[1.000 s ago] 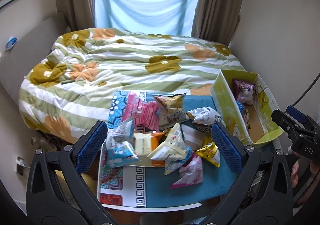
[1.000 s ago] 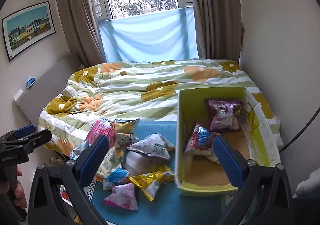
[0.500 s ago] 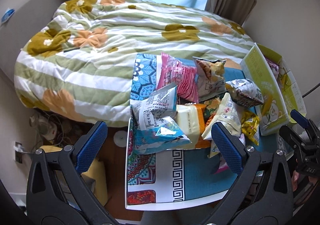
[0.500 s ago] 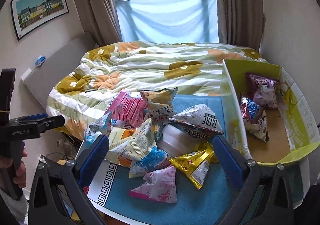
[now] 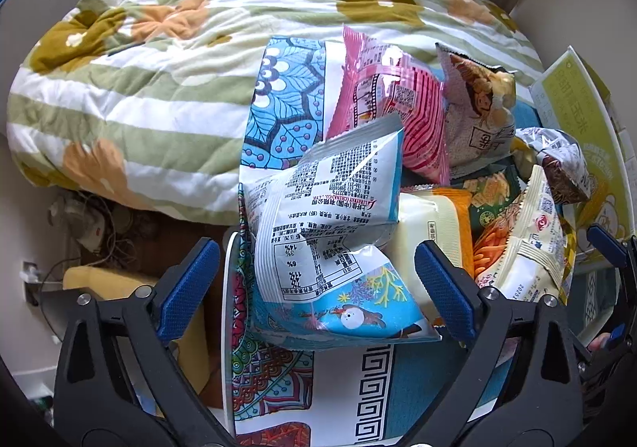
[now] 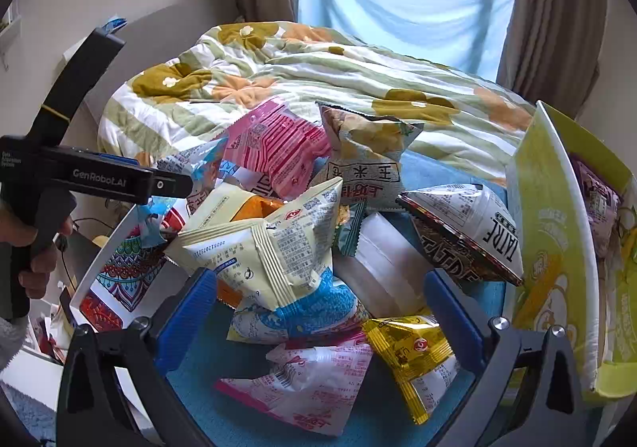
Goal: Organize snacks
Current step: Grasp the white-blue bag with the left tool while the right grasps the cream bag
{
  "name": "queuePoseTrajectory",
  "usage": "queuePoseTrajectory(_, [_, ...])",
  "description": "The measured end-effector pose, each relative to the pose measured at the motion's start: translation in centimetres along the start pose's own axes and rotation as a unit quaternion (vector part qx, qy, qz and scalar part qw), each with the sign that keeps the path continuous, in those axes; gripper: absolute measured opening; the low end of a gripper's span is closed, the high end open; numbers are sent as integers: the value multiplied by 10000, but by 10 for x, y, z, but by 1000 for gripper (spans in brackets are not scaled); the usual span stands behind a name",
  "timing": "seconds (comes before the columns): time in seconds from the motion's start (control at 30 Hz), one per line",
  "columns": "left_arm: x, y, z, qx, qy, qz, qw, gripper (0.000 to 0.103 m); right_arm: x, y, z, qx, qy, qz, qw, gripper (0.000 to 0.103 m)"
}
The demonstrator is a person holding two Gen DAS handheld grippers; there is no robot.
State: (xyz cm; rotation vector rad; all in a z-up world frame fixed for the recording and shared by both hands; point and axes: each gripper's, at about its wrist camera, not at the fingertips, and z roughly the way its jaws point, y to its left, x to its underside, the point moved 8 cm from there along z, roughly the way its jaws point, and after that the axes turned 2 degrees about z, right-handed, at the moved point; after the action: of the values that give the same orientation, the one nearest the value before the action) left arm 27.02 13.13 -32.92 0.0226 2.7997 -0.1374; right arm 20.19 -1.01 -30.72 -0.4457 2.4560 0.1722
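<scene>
A pile of snack bags lies on a blue patterned table top (image 5: 342, 403). My left gripper (image 5: 316, 289) is open, its jaws on either side of a white-and-light-blue bag (image 5: 330, 236) at the pile's left end. My right gripper (image 6: 320, 321) is open over the pile's front, around a cream bag (image 6: 262, 248) and a blue-white bag (image 6: 306, 311). A pink-white bag (image 6: 306, 383) and a yellow bag (image 6: 414, 355) lie just below it. A yellow-green cardboard box (image 6: 553, 248) at the right holds a purple bag (image 6: 597, 200).
A pink striped bag (image 5: 390, 104), a tan bag (image 5: 477, 104) and a silver-brown bag (image 6: 469, 232) lie further back. A bed with a flowered quilt (image 5: 159, 61) adjoins the table's far side. Cables and clutter (image 5: 95, 224) lie on the floor at left.
Both grippers have moved down and in toward the pile. The left went to the pile's left end, the right swung from the box toward the middle. Both stayed open.
</scene>
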Motion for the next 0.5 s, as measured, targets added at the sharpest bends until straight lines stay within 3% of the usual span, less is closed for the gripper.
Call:
queuePoseTrajectory(0.2, [4, 5, 13, -2, 142, -113, 9998, 96, 2, 9, 16, -208, 150, -292, 9992, 103])
queuePoseTrajectory(0.5, [7, 15, 9, -58, 167, -134, 9998, 80, 3, 19, 31, -496, 225, -642, 9965, 94])
